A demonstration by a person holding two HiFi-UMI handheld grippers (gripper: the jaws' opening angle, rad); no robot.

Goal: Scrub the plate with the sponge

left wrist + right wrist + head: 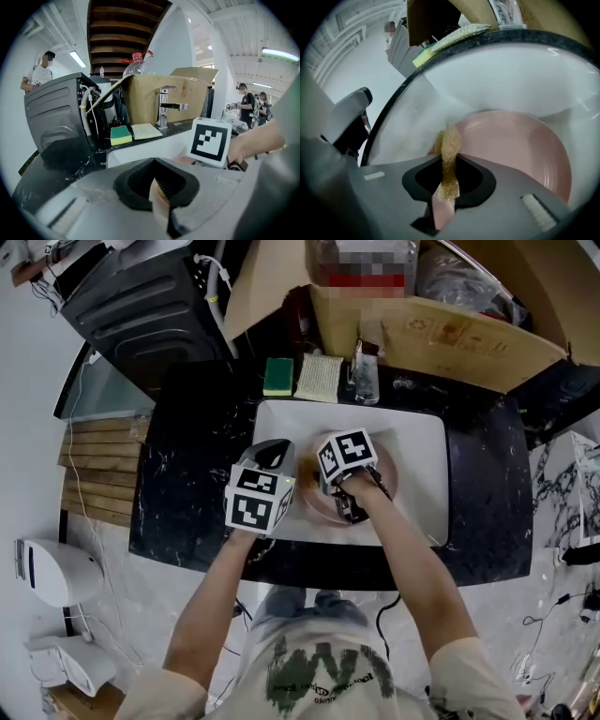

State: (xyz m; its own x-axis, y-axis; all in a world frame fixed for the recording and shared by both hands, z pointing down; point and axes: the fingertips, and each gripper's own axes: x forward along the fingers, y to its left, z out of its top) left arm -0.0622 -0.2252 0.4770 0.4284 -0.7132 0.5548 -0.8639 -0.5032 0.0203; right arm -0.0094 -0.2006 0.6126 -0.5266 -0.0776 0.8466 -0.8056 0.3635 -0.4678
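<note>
The right hand-held gripper [449,176] pinches a thin yellow sponge [449,152] against the pink plate [520,154] for scrubbing, while the left hand-held gripper [161,199], jaws together, waits beside its left rim.

plate [515,150]: pink, round, flat in sink [511,79] | sponge [449,154]: golden, in jaws, on plate rim

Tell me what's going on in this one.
A person works over a white sink with a tool in each hand. The right tool is shut on a yellowish coarse sponge, whose tip meets the rim of the round pink plate lying in the sink. The left tool is shut, apparently on nothing, at the sink's left side, apart from the plate. A green-and-yellow sponge lies on the black counter.
</note>
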